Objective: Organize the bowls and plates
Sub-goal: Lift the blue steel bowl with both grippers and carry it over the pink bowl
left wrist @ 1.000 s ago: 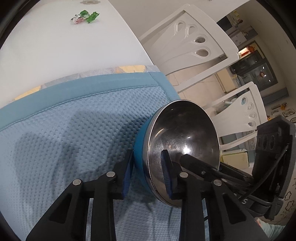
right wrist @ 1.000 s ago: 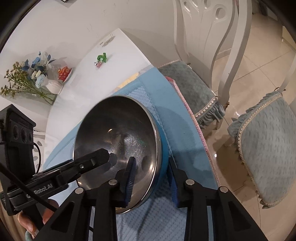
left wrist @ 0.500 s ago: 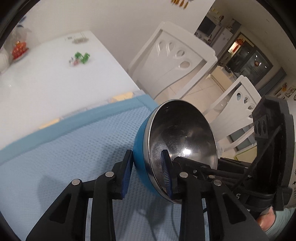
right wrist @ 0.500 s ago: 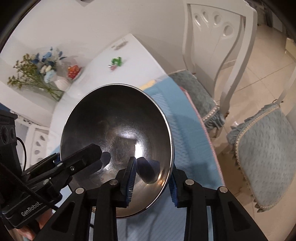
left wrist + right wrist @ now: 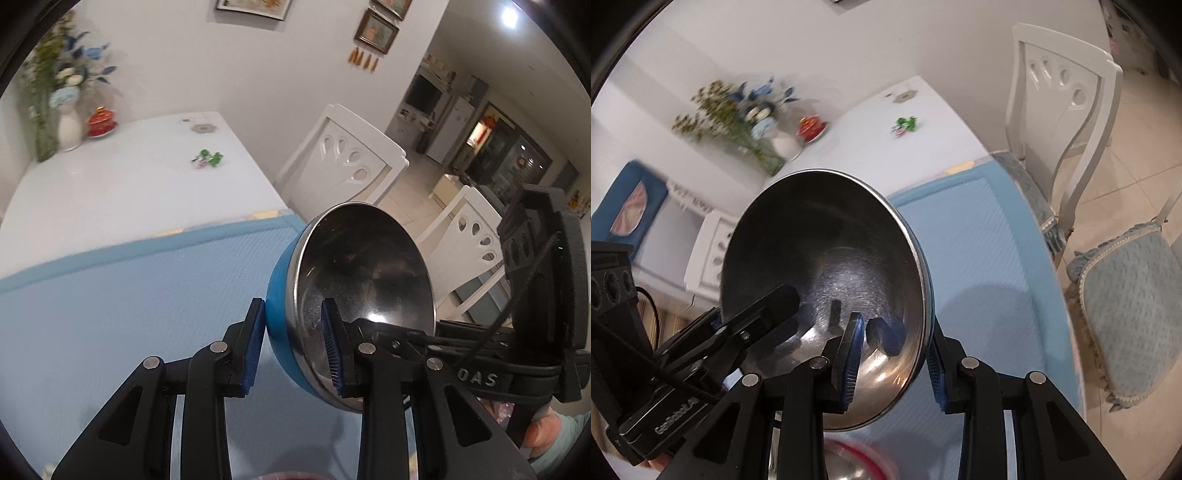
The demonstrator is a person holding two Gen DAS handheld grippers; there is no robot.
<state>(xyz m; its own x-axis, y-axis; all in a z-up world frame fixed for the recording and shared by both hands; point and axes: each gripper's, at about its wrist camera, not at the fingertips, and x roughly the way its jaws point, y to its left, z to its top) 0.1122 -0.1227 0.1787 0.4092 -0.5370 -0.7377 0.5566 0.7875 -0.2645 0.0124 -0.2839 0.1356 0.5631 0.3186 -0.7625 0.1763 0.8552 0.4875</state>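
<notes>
My left gripper (image 5: 291, 352) and right gripper (image 5: 894, 362) both pinch the rim of the blue-outside steel bowl (image 5: 354, 291), tilted above the light-blue textured mat (image 5: 129, 314).

The bowl (image 5: 354, 291) hangs tilted above the mat (image 5: 110, 314), a vase (image 5: 70, 125) far behind on the table (image 5: 129, 177).

The bowl (image 5: 827, 266) hides the table behind it in the right wrist view, and the lower part of its own rim is covered by the black gripper fingers. A red-rimmed dish (image 5: 857, 461) is cut off by the bottom edge there, and only a sliver of it shows in the left wrist view. The flowers (image 5: 738, 114) are motion-blurred, and the small green thing (image 5: 208, 158) on the table (image 5: 122, 184) is too small to identify.
</notes>
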